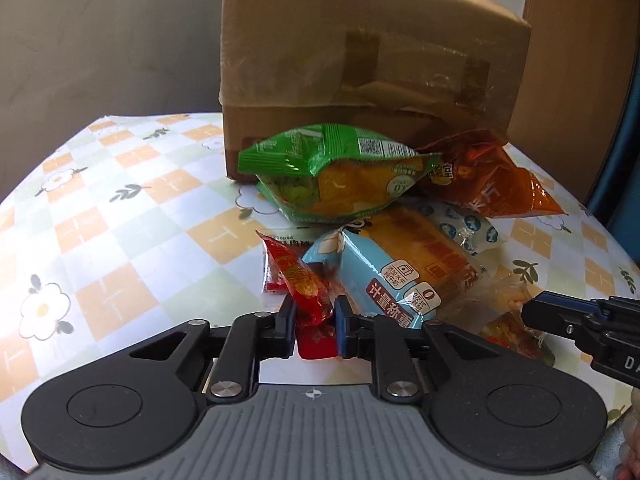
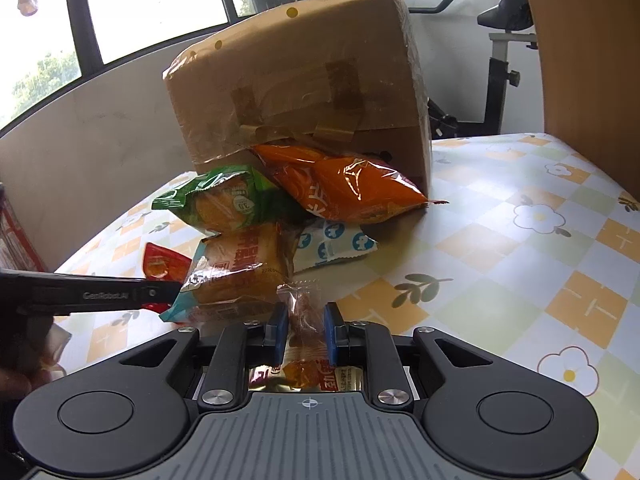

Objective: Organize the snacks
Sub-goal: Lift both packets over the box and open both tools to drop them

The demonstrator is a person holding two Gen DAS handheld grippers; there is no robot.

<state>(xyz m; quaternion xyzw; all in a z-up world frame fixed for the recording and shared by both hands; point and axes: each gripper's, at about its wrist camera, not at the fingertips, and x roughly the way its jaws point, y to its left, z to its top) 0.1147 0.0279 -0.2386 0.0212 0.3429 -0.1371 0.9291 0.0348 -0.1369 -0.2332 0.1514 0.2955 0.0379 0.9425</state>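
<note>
A pile of snack packets lies on the checked tablecloth before a cardboard box (image 1: 360, 52). My left gripper (image 1: 315, 312) is shut on a red snack packet (image 1: 304, 284) at the pile's near left. Beside it lies a light blue bread packet (image 1: 400, 272), with a green packet (image 1: 336, 172) and an orange packet (image 1: 488, 176) behind. My right gripper (image 2: 306, 320) is shut on a clear-wrapped orange snack (image 2: 305, 312); it also shows as a dark finger (image 1: 560, 316) at the right of the left wrist view. In the right wrist view the left gripper (image 2: 152, 292) reaches in from the left.
The cardboard box (image 2: 296, 80) stands at the table's back, taped on its face. A white and blue packet (image 2: 336, 244) lies under the orange packet (image 2: 344, 188). A wooden panel (image 2: 584, 60) rises at the right, an exercise bike (image 2: 500, 40) behind. Bare tablecloth (image 2: 520, 248) lies to the right.
</note>
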